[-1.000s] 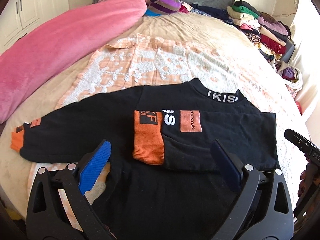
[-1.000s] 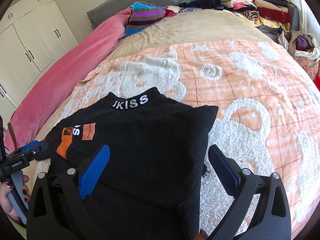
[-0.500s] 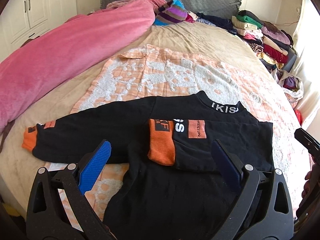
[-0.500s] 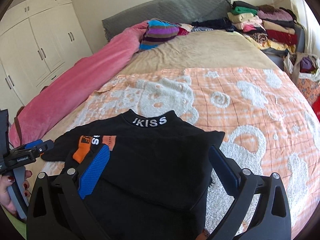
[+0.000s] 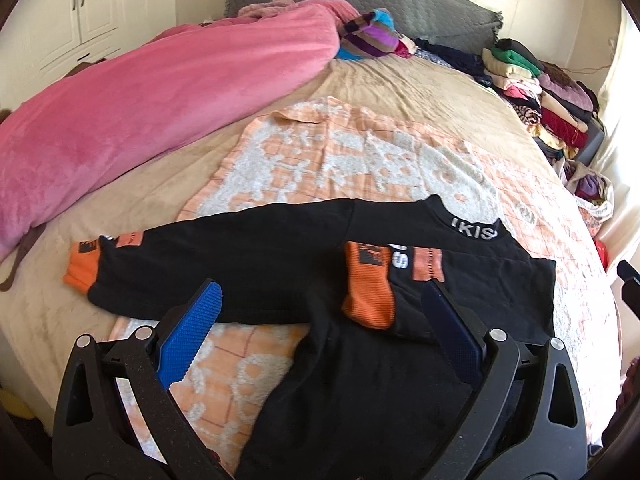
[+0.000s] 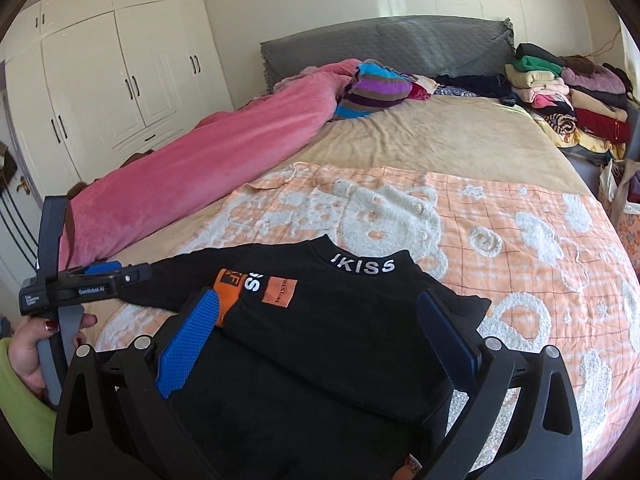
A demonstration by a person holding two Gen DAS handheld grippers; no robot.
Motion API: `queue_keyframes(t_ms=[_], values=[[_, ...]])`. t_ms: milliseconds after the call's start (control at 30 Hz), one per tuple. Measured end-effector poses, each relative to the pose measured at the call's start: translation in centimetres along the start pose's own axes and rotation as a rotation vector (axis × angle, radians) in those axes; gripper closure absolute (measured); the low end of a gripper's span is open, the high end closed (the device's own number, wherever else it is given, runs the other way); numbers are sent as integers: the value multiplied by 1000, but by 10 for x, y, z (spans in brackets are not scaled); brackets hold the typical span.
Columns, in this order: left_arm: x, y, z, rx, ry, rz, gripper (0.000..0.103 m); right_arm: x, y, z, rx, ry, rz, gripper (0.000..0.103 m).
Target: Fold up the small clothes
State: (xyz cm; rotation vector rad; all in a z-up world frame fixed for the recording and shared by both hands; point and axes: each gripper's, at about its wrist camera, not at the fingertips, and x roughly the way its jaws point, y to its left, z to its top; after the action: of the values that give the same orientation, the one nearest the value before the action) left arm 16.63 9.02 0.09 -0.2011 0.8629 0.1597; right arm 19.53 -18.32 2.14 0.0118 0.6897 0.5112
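Note:
A small black sweatshirt (image 5: 360,380) with orange cuffs and a white-lettered collar lies flat on the orange-and-white blanket (image 5: 352,160). Its right sleeve is folded across the chest, with the orange cuff (image 5: 368,300) near the middle. Its left sleeve (image 5: 200,264) stretches out to the left. My left gripper (image 5: 324,312) is open and empty, above the shirt's lower left part. My right gripper (image 6: 320,320) is open and empty, above the shirt (image 6: 320,360) near its right side. The left gripper also shows in the right wrist view (image 6: 104,272), beside the outstretched sleeve.
A rolled pink blanket (image 5: 140,120) lies along the bed's left side. A striped garment (image 5: 372,36) and stacks of folded clothes (image 5: 552,96) sit at the head and right edge. White wardrobes (image 6: 120,88) stand on the left. A bag (image 5: 592,196) lies at the right.
Both grippers have pulled back and risen from the shirt, so more of the bed and room shows. The shirt has not moved, and both jaws stay open.

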Motion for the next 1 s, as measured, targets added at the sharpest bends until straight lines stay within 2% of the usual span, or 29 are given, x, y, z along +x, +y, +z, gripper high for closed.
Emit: queue_keyframes(t_ms=[200,367,633,867,1000], values=[[4,28,-2,-35,14,30,10,8,8,-3,-12,30,30,4],[10,51,-5,-68,27,49,9,3,7,4,18,16,42,4],[13,99,-6,-162,25,73,10,2,6,26,34,-9,10,5],[10,148,-7,-224,-5,171,10,12,15,39,20,-14,10,5],[13,172,-11,-271,-2,195,9,22,19,35,18,8,13,5]])
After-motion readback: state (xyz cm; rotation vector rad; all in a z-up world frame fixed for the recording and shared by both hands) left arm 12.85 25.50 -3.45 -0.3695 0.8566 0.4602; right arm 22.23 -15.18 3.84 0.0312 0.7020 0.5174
